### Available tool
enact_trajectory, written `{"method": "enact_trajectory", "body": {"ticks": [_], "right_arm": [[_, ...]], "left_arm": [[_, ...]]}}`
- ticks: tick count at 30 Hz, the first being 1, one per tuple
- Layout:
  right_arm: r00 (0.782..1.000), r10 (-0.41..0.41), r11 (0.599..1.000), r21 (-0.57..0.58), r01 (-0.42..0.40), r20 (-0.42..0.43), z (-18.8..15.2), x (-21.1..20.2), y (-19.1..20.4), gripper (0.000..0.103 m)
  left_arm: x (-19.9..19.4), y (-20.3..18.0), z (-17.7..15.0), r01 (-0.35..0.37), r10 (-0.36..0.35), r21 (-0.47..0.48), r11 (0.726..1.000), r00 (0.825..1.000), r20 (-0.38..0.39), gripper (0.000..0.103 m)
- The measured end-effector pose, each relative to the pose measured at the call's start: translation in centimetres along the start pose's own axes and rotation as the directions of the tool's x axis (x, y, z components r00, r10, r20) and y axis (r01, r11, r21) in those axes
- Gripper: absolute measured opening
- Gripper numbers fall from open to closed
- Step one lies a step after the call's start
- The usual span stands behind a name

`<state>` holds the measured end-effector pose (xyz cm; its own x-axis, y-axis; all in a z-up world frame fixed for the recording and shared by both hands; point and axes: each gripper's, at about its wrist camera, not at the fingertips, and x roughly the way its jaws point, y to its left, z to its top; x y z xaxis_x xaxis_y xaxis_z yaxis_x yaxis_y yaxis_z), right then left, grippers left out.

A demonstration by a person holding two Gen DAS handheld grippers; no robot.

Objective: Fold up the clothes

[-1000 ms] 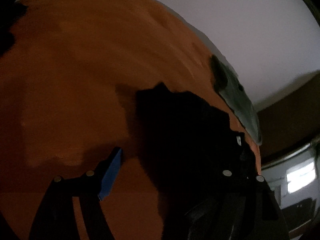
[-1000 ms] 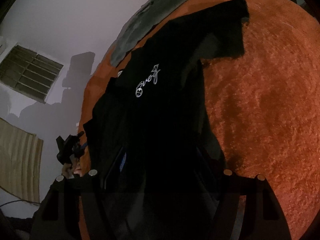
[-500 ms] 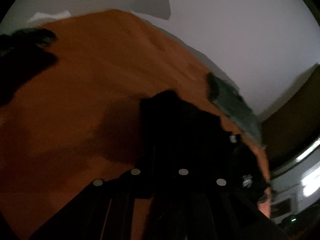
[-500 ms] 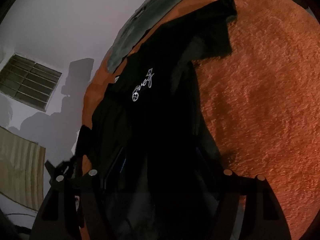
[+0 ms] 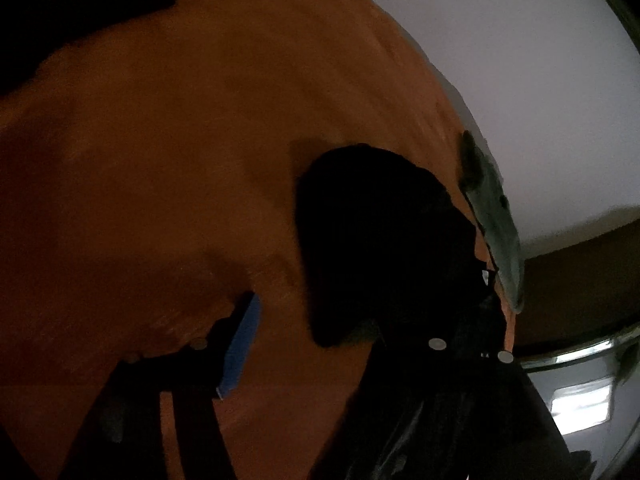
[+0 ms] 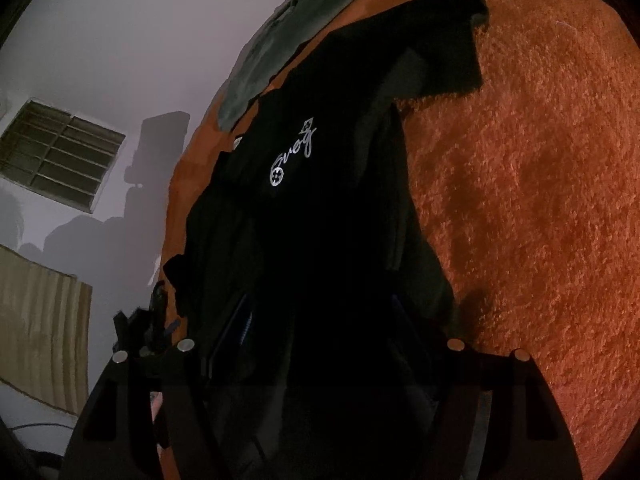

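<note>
black shirt (image 6: 320,220) hem hidden behind tongs, left view blurred

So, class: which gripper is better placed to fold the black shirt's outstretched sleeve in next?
Probably the right gripper: its open jaws already sit over the black shirt, facing that sleeve. The left gripper, jaws opening, sits at the opposite edge over orange blanket.

Left black two-finger claw (image 5: 320,344): blue inner finger pad (image 5: 240,348), round silver screws. Right black two-finger claw (image 6: 320,320): matching silver screws, blue-edged pads.
</note>
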<state>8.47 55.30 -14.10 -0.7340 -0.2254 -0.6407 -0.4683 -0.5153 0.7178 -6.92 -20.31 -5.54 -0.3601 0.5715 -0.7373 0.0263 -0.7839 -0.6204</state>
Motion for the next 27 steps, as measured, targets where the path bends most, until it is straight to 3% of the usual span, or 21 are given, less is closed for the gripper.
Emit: {"method": "enact_trajectory", "body": {"ticks": [5, 7, 10, 11, 12, 13, 16, 21, 25, 27], "right_arm": [[1.000, -0.008, 1.000, 0.007, 0.008, 0.000, -0.4, -0.4, -0.2, 0.072], [1.000, -0.010, 1.000, 0.009, 0.010, -0.001, -0.6, -0.5, -0.3, 0.072], [1.000, -0.013, 1.000, 0.011, 0.013, -0.001, -0.7, -0.6, -0.4, 0.072], [1.000, -0.013, 1.000, 0.013, 0.013, 0.000, -0.7, -0.7, -0.4, 0.072], [1.000, -0.012, 1.000, 0.014, 0.012, 0.001, -0.8, -0.7, -0.4, 0.072], [1.000, -0.013, 1.000, 0.014, 0.013, 0.003, -0.9, -0.8, -0.4, 0.072], [1.000, -0.018, 1.000, 0.011, 0.018, 0.005, -1.1, -1.0, -0.5, 0.072], [1.000, -0.027, 0.999, 0.034, 0.027, 0.001, -1.2, -0.8, -1.4, 0.072], [1.000, -0.019, 0.998, 0.052, 0.019, -0.008, -1.2, -0.2, -1.5, 0.072], [1.000, -0.016, 0.999, 0.033, 0.017, -0.010, -1.3, 0.0, -1.0, 0.072]], "left_arm": [[1.8, -5.6, 3.3, -0.083, 0.075, 0.167, 0.983, 0.996, 0.052, 0.062], [3.6, -7.7, 4.4, -0.110, 0.106, 0.237, 0.965, 0.994, 0.030, 0.062], [6.3, -7.7, 6.2, -0.204, 0.205, 0.203, 0.958, 0.979, 0.015, 0.060], [6.1, -6.9, 6.6, -0.201, 0.199, 0.152, 0.968, 0.980, 0.025, 0.043], [5.6, -6.1, 6.9, -0.188, 0.185, 0.105, 0.977, 0.982, 0.036, 0.017], [5.0, -5.4, 7.1, -0.173, 0.170, 0.061, 0.983, 0.984, 0.048, 0.011], [3.0, -4.0, 8.0, -0.242, 0.233, 0.054, 0.969, 0.964, 0.127, 0.010], [2.7, -0.3, 10.6, -0.134, 0.136, -0.032, 0.990, 0.988, 0.069, 0.010], [2.4, 1.1, 11.7, -0.155, 0.156, -0.042, 0.987, 0.987, 0.028, 0.011], [1.8, 1.5, 11.7, -0.132, 0.133, -0.063, 0.989, 0.991, 0.014, 0.020]]}}
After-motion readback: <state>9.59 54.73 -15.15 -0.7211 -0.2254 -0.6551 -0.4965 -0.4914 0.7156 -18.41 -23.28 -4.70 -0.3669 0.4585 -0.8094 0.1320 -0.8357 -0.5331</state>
